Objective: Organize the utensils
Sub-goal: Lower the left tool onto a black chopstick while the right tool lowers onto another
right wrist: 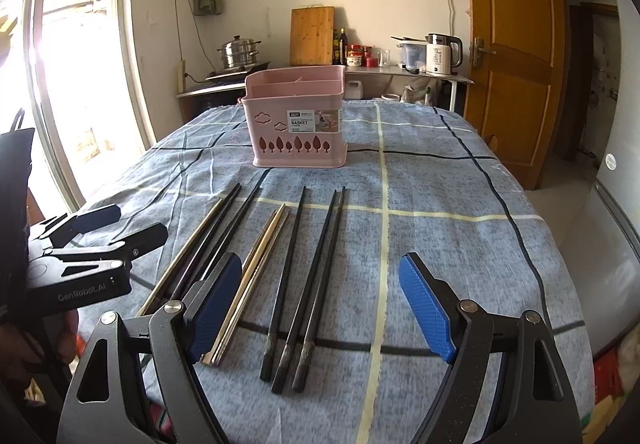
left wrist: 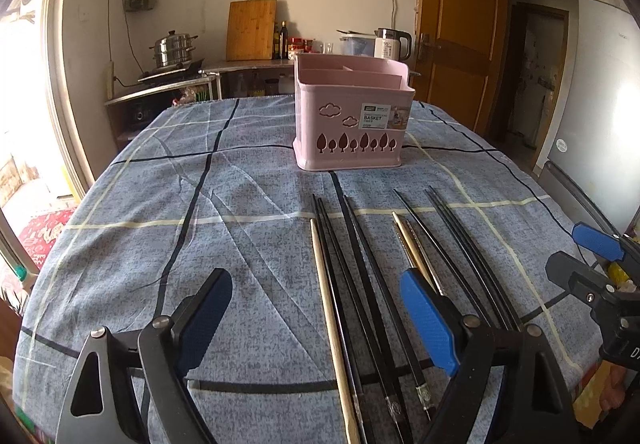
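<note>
My left claw (left wrist: 316, 314) and right claw (right wrist: 322, 306) both stand released, grasping nothing, above the chopsticks (right wrist: 308, 276) lying in a row on the worktop (right wrist: 440, 244) near its near edge. The pink basket (right wrist: 298, 115) stands toward the far edge.

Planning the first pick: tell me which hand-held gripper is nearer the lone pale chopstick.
Left. The left hand-held gripper hovers right over the lone pale chopstick; the right hand-held gripper hovers over black chopsticks farther right.

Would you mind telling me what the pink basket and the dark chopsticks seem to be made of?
Pink basket: likely moulded plastic, matte, with cut-out trees and clouds. Dark chopsticks: smooth black, slightly glossy, perhaps plastic or lacquered wood; the look leaves it open.
</note>
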`<state>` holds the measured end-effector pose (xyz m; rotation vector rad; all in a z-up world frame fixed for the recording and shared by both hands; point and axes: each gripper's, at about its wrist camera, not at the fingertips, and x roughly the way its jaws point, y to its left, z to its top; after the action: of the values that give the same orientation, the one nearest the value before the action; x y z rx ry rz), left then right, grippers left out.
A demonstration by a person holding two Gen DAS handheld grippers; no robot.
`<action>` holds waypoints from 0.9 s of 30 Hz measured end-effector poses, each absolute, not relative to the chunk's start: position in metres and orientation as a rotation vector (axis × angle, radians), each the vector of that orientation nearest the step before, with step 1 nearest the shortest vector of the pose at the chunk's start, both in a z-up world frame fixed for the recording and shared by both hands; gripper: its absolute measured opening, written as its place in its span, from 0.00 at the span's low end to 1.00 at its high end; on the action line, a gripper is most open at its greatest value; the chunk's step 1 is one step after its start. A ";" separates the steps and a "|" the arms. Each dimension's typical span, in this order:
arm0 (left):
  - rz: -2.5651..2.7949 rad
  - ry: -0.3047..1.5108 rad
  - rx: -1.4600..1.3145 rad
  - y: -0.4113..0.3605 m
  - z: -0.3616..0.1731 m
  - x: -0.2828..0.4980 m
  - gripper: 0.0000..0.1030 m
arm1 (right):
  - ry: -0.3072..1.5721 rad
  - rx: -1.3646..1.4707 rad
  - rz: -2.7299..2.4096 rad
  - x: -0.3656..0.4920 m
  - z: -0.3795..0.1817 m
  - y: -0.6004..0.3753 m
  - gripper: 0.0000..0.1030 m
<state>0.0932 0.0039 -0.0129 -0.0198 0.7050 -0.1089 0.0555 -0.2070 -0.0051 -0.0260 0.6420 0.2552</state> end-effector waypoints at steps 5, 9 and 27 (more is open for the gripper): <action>-0.123 0.770 -0.030 0.011 -0.019 0.132 0.72 | 0.671 -0.047 0.258 0.087 -0.006 -0.203 0.73; -0.134 0.817 -0.047 0.012 -0.023 0.161 0.60 | 0.717 -0.059 0.270 0.116 -0.010 -0.197 0.60; -0.209 0.932 -0.069 0.011 -0.047 0.228 0.22 | 0.923 -0.023 0.390 0.196 -0.048 -0.160 0.12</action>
<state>0.2278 0.0109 -0.0472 -0.0694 0.9318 -0.2089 0.1962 -0.1604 -0.0478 -0.0231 0.9235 0.3896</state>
